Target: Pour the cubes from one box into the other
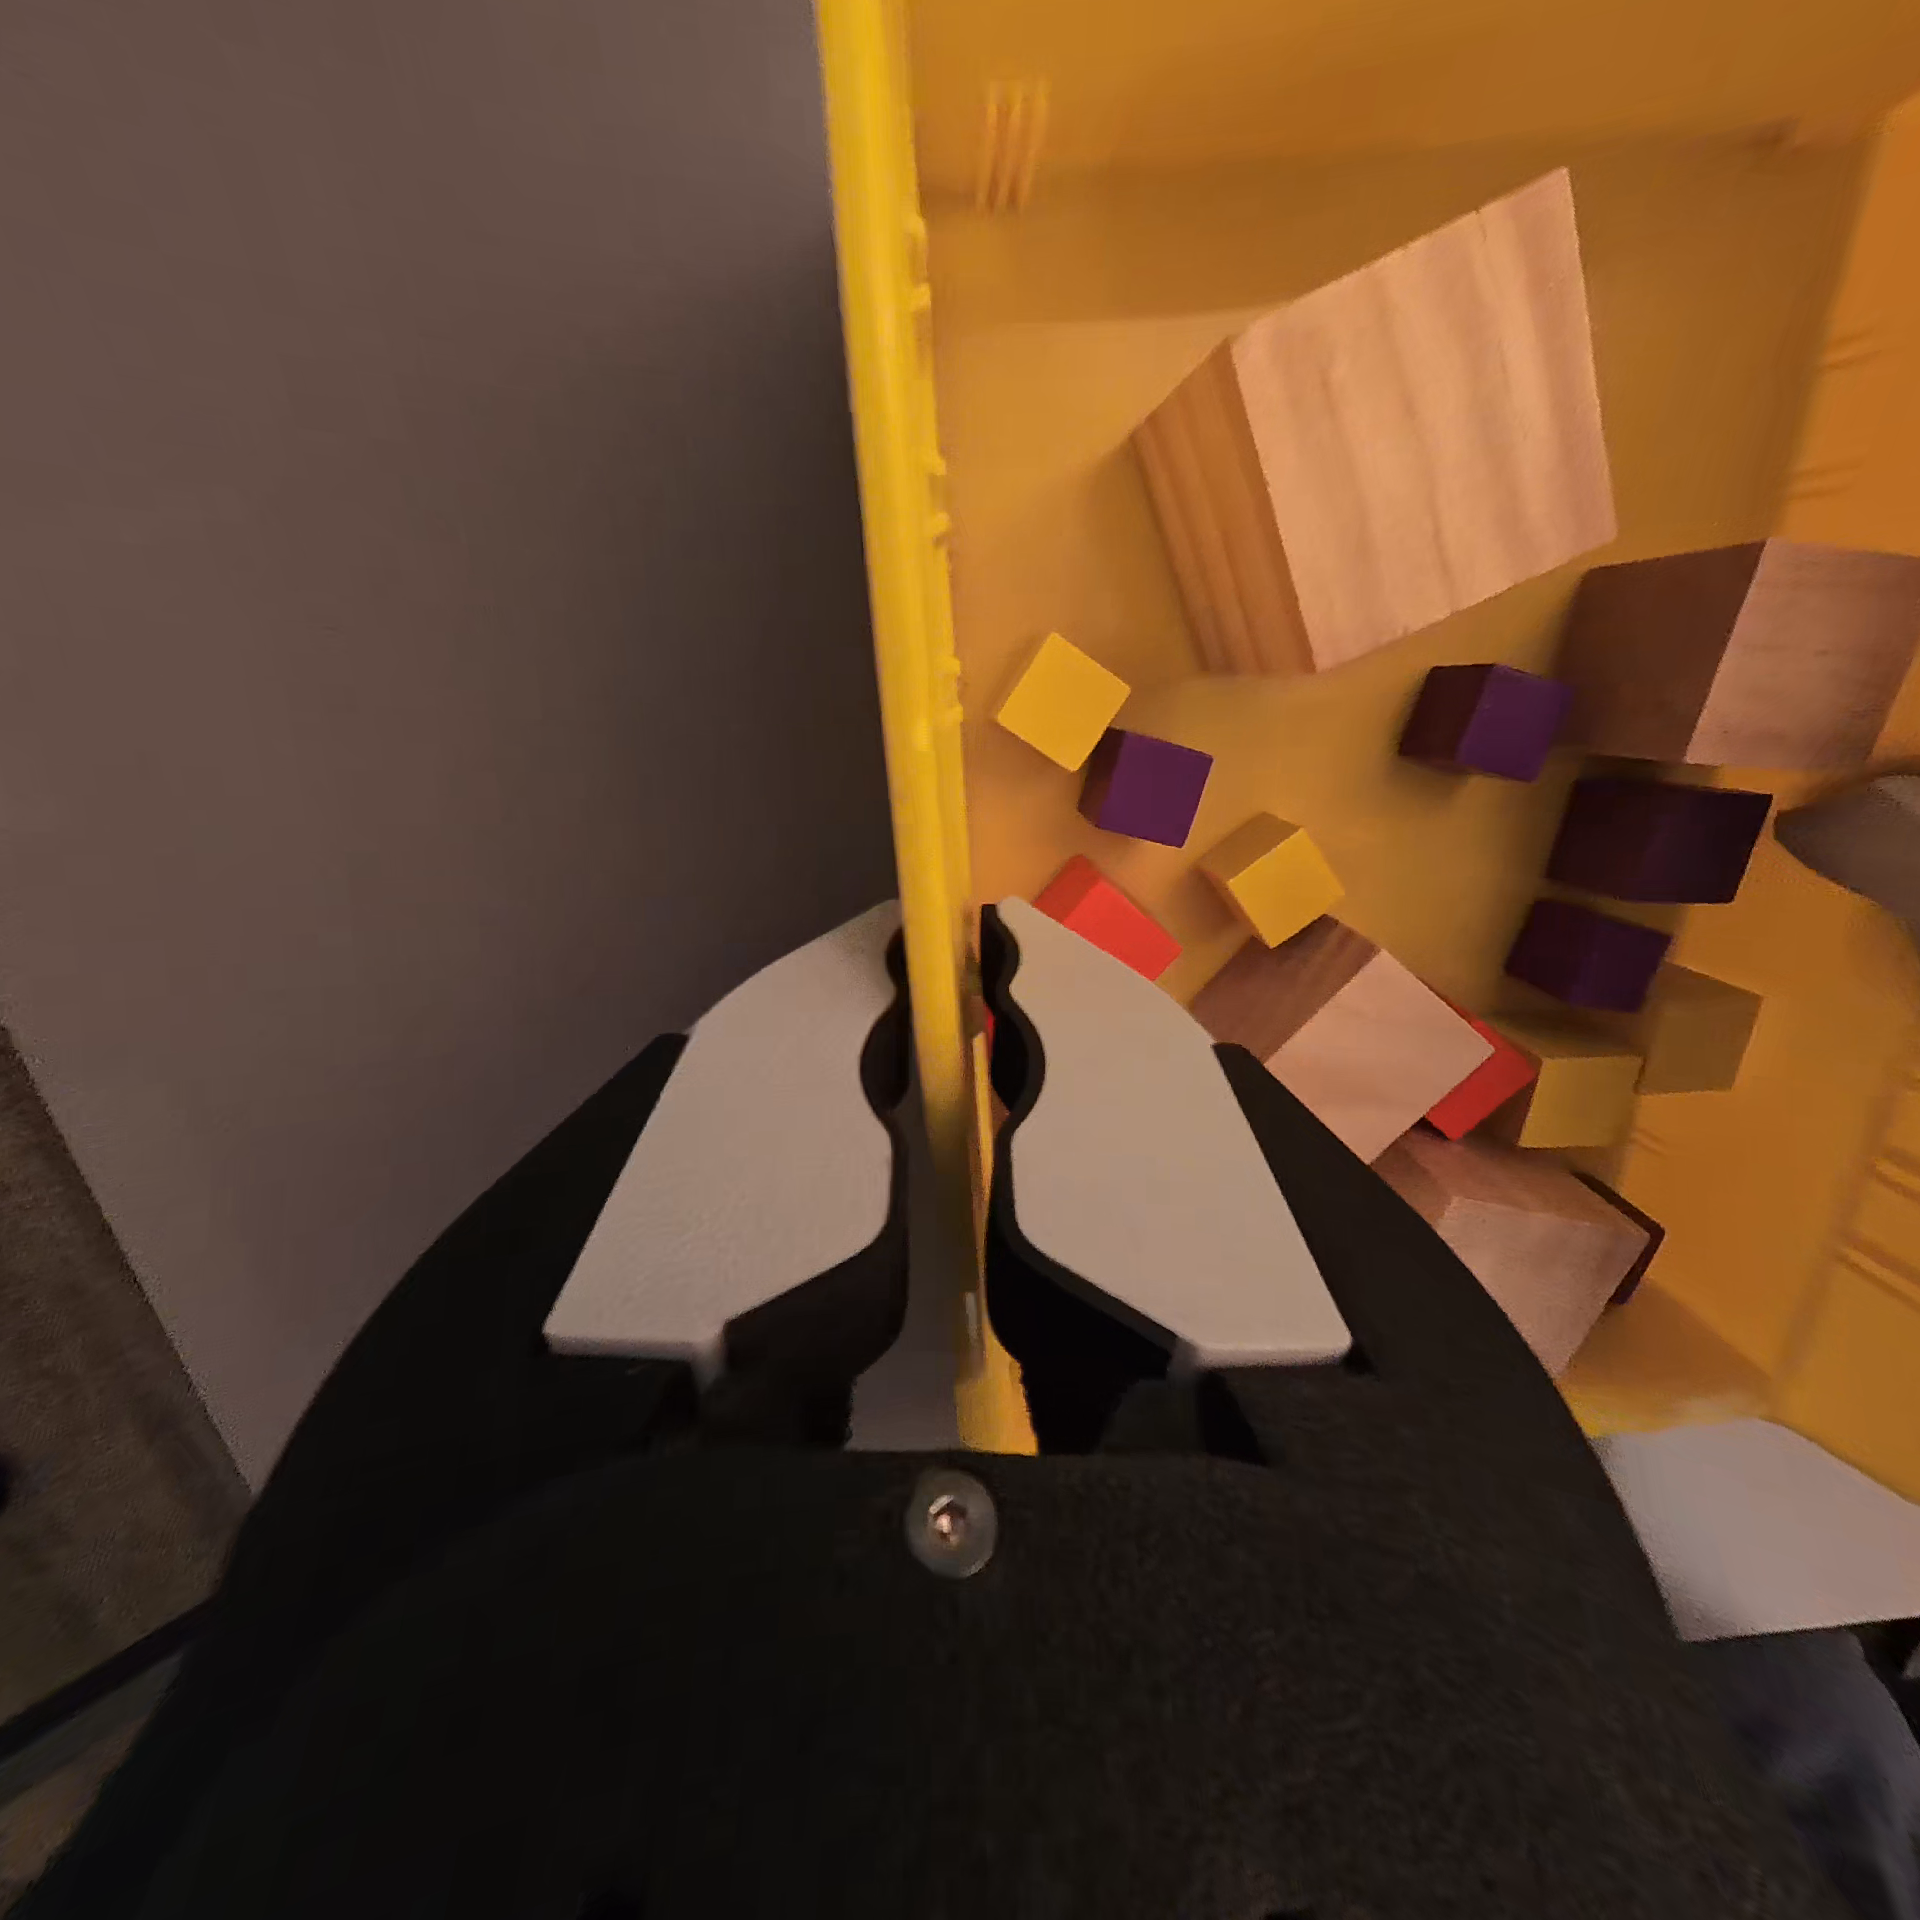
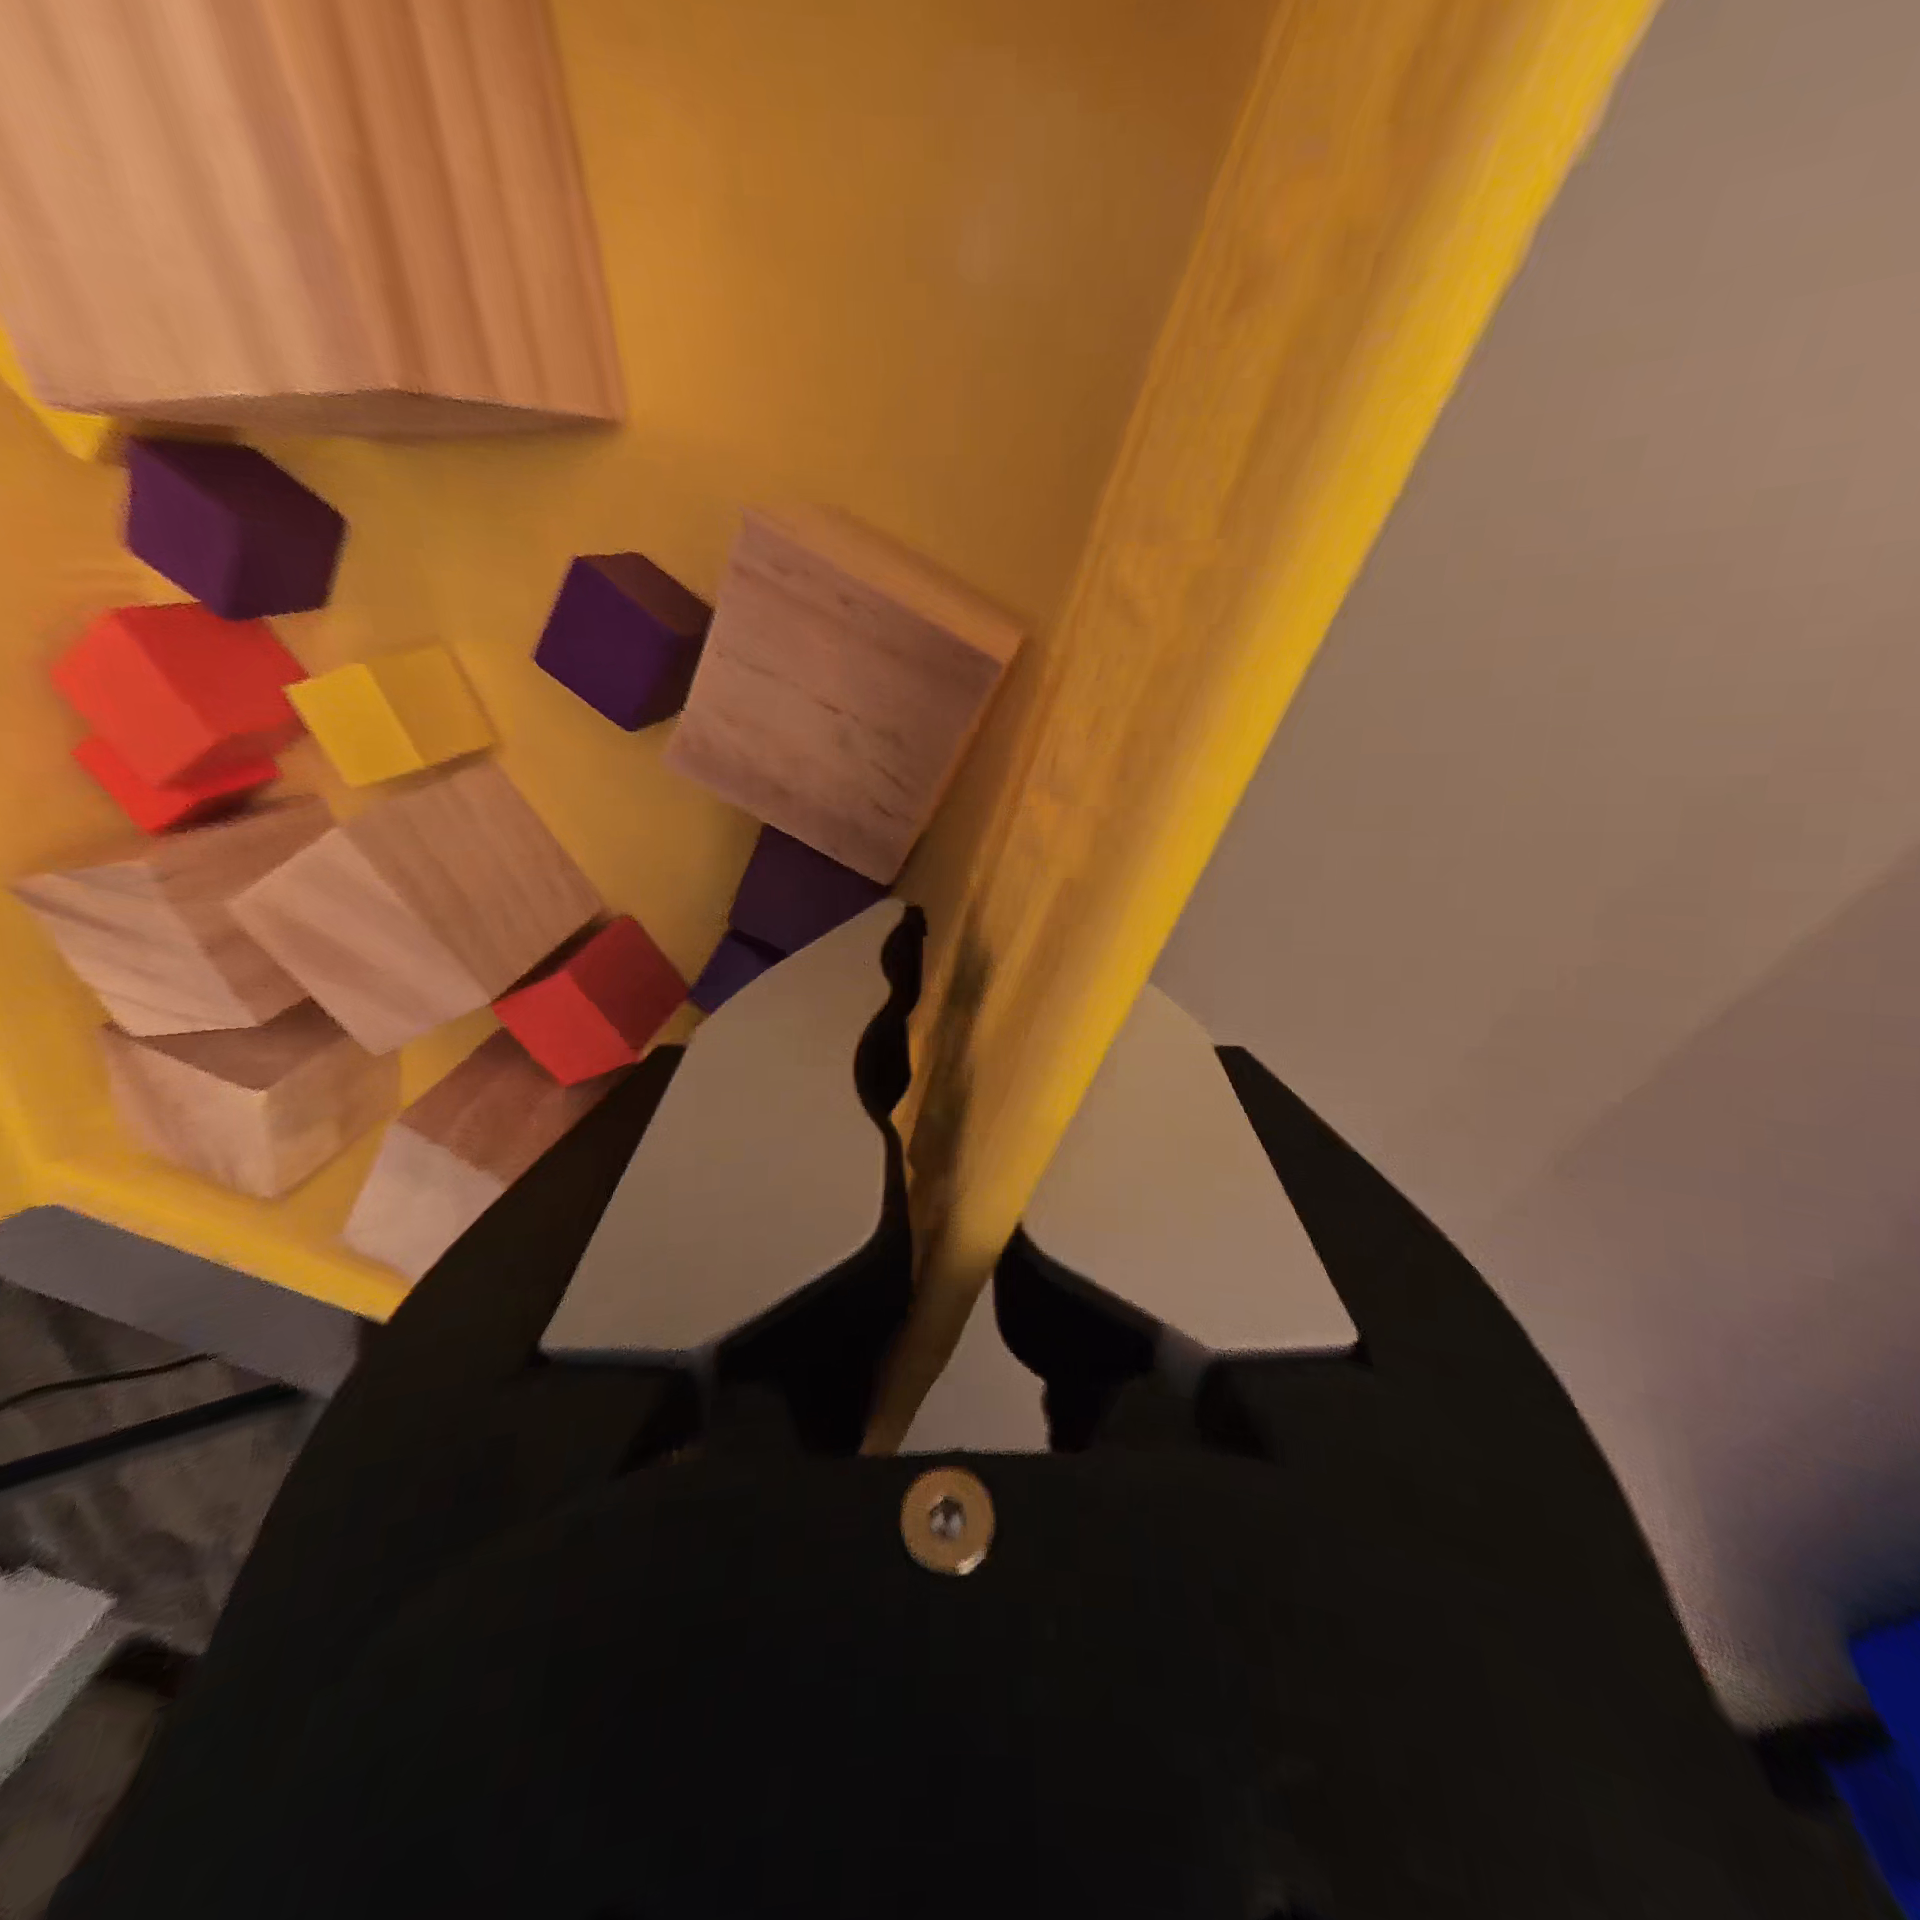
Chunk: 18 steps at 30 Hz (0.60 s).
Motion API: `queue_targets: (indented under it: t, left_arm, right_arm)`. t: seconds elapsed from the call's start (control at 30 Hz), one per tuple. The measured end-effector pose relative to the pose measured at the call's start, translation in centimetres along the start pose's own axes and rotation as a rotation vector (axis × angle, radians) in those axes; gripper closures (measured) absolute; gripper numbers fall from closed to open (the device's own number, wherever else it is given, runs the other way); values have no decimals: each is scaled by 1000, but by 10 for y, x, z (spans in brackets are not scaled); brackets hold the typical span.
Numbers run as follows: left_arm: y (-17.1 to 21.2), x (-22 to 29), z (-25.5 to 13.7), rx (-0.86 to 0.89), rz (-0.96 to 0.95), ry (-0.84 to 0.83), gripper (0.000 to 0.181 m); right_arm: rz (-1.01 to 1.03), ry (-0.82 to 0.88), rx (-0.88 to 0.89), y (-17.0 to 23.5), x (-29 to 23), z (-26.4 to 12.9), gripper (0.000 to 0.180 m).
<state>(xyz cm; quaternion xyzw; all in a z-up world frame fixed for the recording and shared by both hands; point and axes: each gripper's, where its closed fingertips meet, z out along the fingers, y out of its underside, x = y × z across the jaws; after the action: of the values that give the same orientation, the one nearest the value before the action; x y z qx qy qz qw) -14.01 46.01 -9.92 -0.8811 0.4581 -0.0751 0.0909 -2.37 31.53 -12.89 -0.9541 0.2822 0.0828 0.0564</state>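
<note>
The left gripper [image 1: 940, 925] has its fingers closed on one side wall of the yellow plastic box [image 1: 1122, 187]; the right gripper [image 2: 951, 935] clamps the opposite wall [image 2: 1195, 665]. Inside the box lie loose cubes: a large pale wooden cube [image 1: 1423, 436], smaller wooden cubes [image 1: 1361, 1039], small purple cubes [image 1: 1148, 784], small yellow cubes [image 1: 1060, 698] and small red cubes [image 1: 1107, 914]. Most are gathered toward one end of the box. The box appears tilted, though motion blur makes the angle uncertain. A blue object [image 2: 1886, 1704] shows at the right wrist view's lower right edge.
</note>
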Motion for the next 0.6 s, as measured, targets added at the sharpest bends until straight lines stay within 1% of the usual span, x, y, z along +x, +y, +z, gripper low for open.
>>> queue_targets:
  t: [0.03, 0.07, 0.13, 0.23, 0.33, 0.43, 0.6]
  left_arm:
    - [1, 2, 2, -9, 6, 2, 175]
    - [1, 1, 2, -20, 15, -13, 176]
    - [1, 1, 3, -38, 27, -26, 176]
    - [2, 1, 3, -47, 6, -2, 176]
    - [2, 2, 3, -50, 23, 13, 176]
    - [2, 2, 3, -52, 53, -17, 176]
    - [3, 12, 0, -63, 30, 0, 175]
  right_arm:
    - [-16, 15, -11, 0, 0, 0, 168]
    - [-15, 17, -15, 0, 1, 1, 169]
    - [-11, 7, -14, -2, 1, 2, 169]
    - [-25, -10, -14, -4, 2, 5, 169]
    - [-41, 10, -25, -4, 4, 4, 172]
    - [-44, 11, -30, -5, 6, 4, 174]
    - [-69, 19, -31, -6, 16, -3, 175]
